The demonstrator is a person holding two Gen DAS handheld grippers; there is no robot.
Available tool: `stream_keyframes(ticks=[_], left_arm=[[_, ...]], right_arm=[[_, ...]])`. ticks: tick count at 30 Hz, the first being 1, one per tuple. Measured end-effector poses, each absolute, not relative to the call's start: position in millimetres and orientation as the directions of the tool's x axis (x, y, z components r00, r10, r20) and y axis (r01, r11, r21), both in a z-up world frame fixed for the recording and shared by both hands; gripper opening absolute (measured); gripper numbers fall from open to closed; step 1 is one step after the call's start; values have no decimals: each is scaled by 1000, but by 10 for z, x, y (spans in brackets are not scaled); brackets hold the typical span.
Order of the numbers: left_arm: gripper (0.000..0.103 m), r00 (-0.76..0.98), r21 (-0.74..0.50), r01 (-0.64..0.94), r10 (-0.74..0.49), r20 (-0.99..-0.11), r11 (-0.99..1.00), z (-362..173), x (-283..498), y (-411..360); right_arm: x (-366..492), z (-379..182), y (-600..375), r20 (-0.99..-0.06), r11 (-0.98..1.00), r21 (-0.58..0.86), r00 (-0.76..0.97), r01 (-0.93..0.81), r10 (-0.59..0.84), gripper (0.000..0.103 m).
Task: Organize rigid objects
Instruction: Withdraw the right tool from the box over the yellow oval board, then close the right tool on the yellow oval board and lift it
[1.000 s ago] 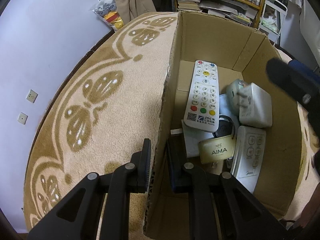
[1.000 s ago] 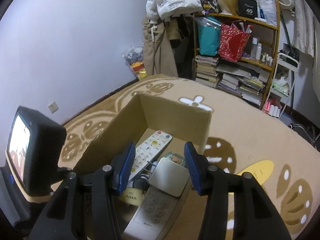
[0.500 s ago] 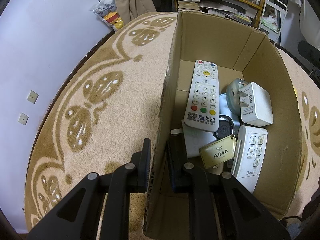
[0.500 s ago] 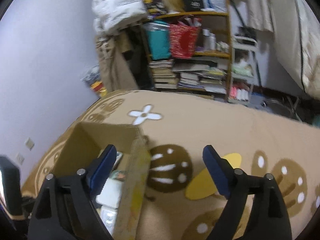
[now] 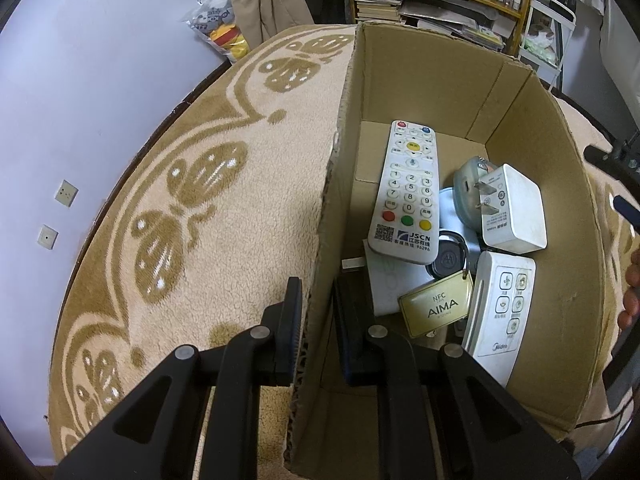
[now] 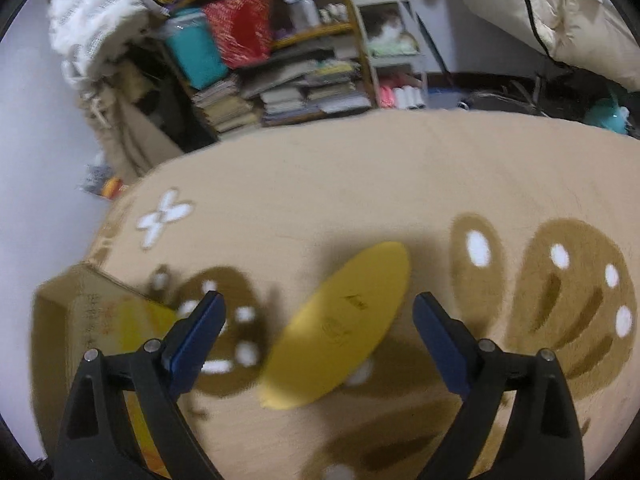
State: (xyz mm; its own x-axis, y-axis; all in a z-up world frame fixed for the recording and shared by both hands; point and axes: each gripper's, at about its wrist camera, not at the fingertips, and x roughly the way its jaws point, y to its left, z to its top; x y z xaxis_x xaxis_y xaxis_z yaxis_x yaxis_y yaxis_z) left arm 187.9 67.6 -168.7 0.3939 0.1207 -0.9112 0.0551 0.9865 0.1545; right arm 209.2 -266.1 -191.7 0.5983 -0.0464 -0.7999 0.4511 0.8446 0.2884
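A cardboard box (image 5: pixel 532 120) stands on the carpet. It holds a long white remote (image 5: pixel 408 192), a white plug adapter (image 5: pixel 512 208), a white air-conditioner remote (image 5: pixel 500 304), a gold AIMA tag (image 5: pixel 436 308) and a black key fob (image 5: pixel 450 258). My left gripper (image 5: pixel 318 308) is shut on the box's left wall, one finger outside and one inside. My right gripper (image 6: pixel 318 300) hangs over the carpet to the right of the box (image 6: pixel 60 320), its jaws opening wide with nothing pressed. A flat yellow oval piece (image 6: pixel 340 328) lies on the carpet below, between the fingers.
Beige carpet with brown patterns (image 6: pixel 560 300) spreads all round. A crowded bookshelf (image 6: pixel 280 80) and a white trolley (image 6: pixel 392 52) stand at the far edge. A bag of soft toys (image 5: pixel 220 28) leans on the wall. A person's fingers (image 5: pixel 632 288) show beside the box.
The right gripper swung from above the box to the right and down over the carpet, rolling and spreading its jaws wide. The left gripper and the box stayed still.
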Motion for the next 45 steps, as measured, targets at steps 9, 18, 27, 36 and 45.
stream_keyframes(ticks=[9,18,27,36,45], left_arm=[[15,398,164,48,131,-908,985,-1681,1857,679],[15,396,154,47,123,-910,987,-1694,1863,693],[15,391,148,49,117,-913,988,-1715,1883,686],[15,389,137,46,109,-915,989,-1709,1893,698],[15,387,134,43,108,-916,990,-1702,1892,690]], right_arm=[[2328,-2126,-2814,-848,859,213,525,466,-75,99],[2414,-2363,-2651,-896,886,123,435,447,-95,99],[2300,-2273,-2514,-890,888,70,430,455,-150,75],[2080,-2150,-2391,-885,900,83,446,429,-131,56],[1950,-1892,-2414,-847,896,169,525,411,-81,55]])
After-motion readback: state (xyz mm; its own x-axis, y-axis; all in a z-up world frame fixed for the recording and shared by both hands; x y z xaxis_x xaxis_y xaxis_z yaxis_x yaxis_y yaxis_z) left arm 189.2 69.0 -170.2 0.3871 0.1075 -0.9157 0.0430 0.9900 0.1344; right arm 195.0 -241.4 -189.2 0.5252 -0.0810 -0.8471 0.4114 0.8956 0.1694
